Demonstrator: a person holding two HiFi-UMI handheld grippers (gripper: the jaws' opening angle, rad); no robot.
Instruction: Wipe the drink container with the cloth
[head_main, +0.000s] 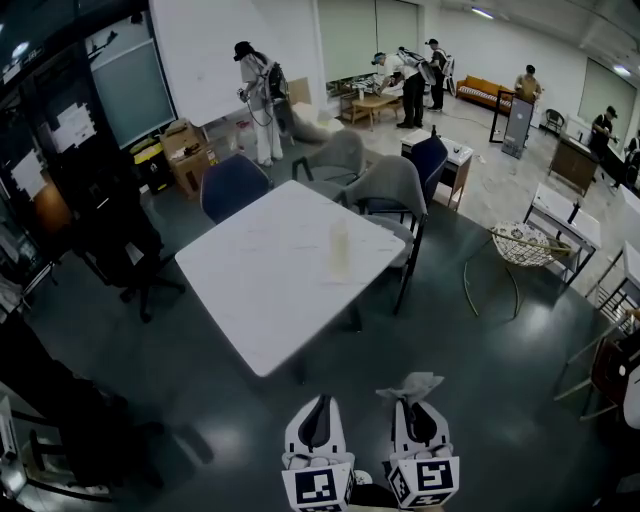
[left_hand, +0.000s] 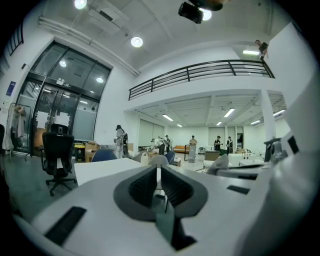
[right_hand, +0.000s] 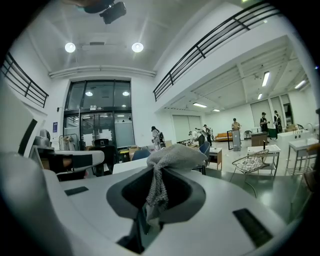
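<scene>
**A:** Where is the drink container (head_main: 340, 250)?

**B:** It stands upright on the white table (head_main: 250, 300), towards the table's right edge. It is a pale, see-through thing with nothing else close to it on the tabletop.

**A:** And the two tools?

**B:** Both are at the near end of the scene, over the dark floor (head_main: 480, 380) and short of the table's near corner. The left gripper (head_main: 318, 402) and the right gripper (head_main: 412, 398) are side by side, both pointing towards the table and well apart from the container.

**A:** What are the left one's fingers (left_hand: 144, 186) doing?

**B:** They are pressed together with nothing between them. The left gripper view shows the two ribbed pads meeting along a thin line.

**A:** And the right?

**B:** Its fingers (right_hand: 182, 192) are clamped on the cloth (right_hand: 167, 159). This is a light grey rag, pinched low down, that bunches up above the tips in a loose crumpled head. From the head view it shows as a pale tuft at the front of that gripper.

**A:** What stands round the table?

**B:** A blue chair (head_main: 232, 185) is at its far left side and a grey chair (head_main: 392, 188) at its far right. A black office chair (head_main: 135, 255) is to the left, and a wire-frame seat (head_main: 522, 246) stands well off to the right. Several people are standing at the far end of the room.
</scene>
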